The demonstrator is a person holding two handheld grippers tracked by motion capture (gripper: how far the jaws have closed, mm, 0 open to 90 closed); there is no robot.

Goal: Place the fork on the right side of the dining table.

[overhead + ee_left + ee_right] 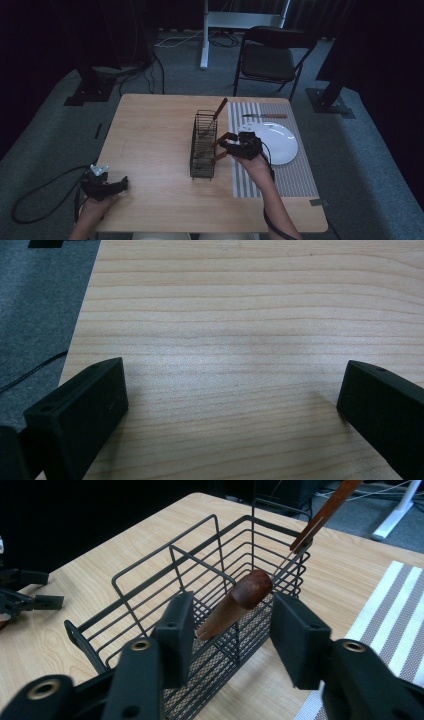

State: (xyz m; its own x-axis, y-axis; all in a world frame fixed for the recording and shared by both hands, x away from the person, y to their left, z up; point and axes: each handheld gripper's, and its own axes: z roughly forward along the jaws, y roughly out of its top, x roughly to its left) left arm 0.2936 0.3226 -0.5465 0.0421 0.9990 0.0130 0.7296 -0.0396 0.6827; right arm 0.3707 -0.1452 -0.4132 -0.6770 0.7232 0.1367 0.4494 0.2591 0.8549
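Note:
A black wire basket (202,165) stands mid-table, long side running away from me. My right gripper (223,146) hovers at its right side, open. In the right gripper view the jaws of the right gripper (232,630) stand apart on either side of a brown wooden handle (240,602) that leans out of the basket (142,600). A second wooden-handled utensil (325,510) leans from the far compartment (220,107). My left gripper (107,186) rests at the table's front left corner, open over bare wood (232,405). The left gripper (25,600) also appears small beyond the basket.
A striped placemat (295,175) covers the right part of the table, carrying a white plate (277,142) and a wooden-handled knife (265,116) at its far end. A dark folding chair (270,60) stands behind the table. Bare wood (150,145) lies left of the basket.

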